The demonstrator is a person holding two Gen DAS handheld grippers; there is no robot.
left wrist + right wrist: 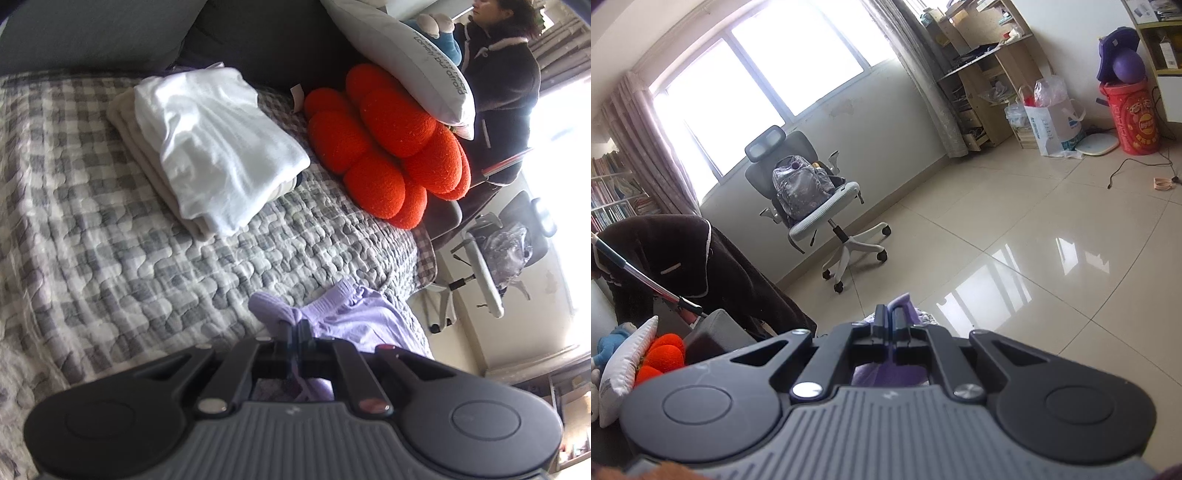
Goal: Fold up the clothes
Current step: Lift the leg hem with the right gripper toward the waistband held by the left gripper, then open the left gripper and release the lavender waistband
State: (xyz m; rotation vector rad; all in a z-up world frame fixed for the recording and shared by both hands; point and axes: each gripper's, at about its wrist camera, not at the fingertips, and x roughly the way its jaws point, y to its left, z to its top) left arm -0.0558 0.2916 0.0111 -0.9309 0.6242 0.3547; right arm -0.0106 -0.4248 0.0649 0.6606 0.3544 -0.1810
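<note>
A lilac garment (354,314) with a ribbed cuff hangs at the near edge of the checked quilt (122,236). My left gripper (295,326) is shut on a fold of it, and cloth shows below the fingers too. In the right wrist view my right gripper (889,314) is shut on another part of the lilac garment (903,302), lifted above the tiled floor. A folded stack (214,147) of white and beige clothes lies on the quilt at the back.
An orange knot cushion (388,144) and a grey pillow (402,55) sit at the bed's far right. A person in a dark coat (683,258) stands by the bed with a pole. An office chair (812,199) holding a backpack stands under the window.
</note>
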